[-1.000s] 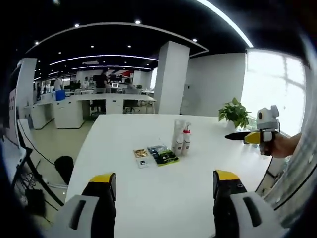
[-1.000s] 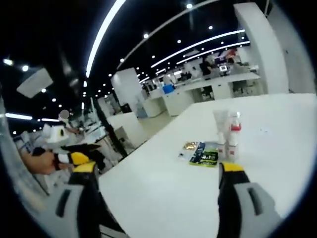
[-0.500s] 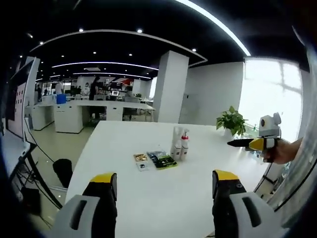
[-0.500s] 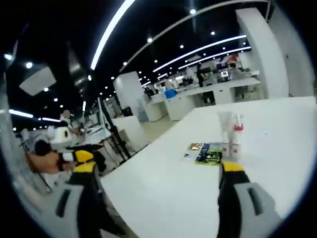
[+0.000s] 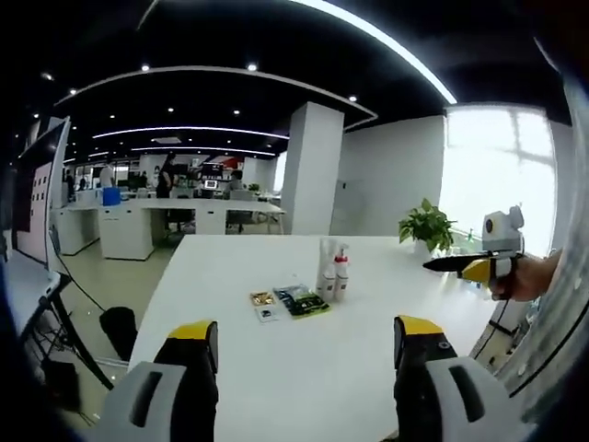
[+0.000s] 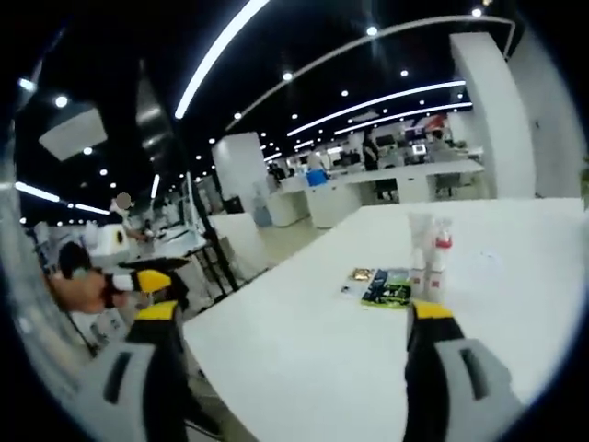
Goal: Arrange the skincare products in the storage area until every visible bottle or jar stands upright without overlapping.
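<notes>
Left gripper view: big white table (image 5: 276,368) in an open office, left gripper (image 5: 299,336) low over the near edge, jaws wide apart with nothing between them.
Bottles: two stand upright near the table's middle, touching or nearly so: a clear bottle (image 5: 327,267) and a spray bottle (image 5: 340,273) with a red collar. Well away from both grippers.
Packets: flat on the table just beside the bottles, a green-black sachet (image 5: 304,301) and a smaller gold pack (image 5: 262,300). Print is too small to read.
Right gripper: in the left gripper view it pokes in from the right (image 5: 451,265), held by a hand (image 5: 526,276), off the table's far side. From its own view (image 6: 294,318) the jaws are spread and empty.
Around: potted plant (image 5: 425,226) past the table's far corner, white pillar (image 5: 308,166), counters and people far back.
Right gripper view: the left gripper (image 6: 152,276) sits off to the left, small and blurry; the bottles look hazy.
</notes>
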Demonstrator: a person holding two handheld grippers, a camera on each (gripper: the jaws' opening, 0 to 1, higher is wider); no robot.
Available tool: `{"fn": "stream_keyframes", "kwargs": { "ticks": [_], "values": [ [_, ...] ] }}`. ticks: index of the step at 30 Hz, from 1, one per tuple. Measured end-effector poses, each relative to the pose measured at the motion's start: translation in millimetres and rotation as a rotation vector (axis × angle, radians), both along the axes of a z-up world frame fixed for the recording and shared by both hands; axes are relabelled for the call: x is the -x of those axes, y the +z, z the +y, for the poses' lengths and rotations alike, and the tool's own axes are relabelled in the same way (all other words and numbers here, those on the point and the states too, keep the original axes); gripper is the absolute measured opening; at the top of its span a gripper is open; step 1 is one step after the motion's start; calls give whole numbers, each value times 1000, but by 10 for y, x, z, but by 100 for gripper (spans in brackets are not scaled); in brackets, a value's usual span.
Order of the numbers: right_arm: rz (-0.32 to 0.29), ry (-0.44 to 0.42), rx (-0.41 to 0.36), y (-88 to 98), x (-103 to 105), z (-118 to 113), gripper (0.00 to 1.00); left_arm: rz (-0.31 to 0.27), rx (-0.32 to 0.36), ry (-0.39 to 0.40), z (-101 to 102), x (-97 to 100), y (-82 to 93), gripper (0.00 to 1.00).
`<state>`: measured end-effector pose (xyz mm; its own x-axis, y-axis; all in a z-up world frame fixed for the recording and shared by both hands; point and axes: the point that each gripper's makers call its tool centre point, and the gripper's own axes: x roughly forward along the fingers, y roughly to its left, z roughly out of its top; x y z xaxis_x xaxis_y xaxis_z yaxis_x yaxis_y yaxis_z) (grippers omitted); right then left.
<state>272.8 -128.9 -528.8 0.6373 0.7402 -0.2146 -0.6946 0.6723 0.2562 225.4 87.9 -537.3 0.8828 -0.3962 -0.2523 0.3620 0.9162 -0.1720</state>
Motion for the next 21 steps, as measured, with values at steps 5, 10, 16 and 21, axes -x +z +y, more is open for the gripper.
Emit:
{"fn": "stream_keyframes", "kwargs": {
  "ticks": [5,10,16,21],
  "values": [
    [18,-8,-1,-91,78,8,99,7,-33,-9,26,113,-83,81],
    [27,-3,15,-172,148,61,99,14,-45,-5,40,201,-78,81],
    [35,10,11,-205,212,122,99,6,-58,1,83,265,-104,81],
    [40,13,13,-240,256,116,99,3,-61,5,97,299,-117,81]
  ]
}}
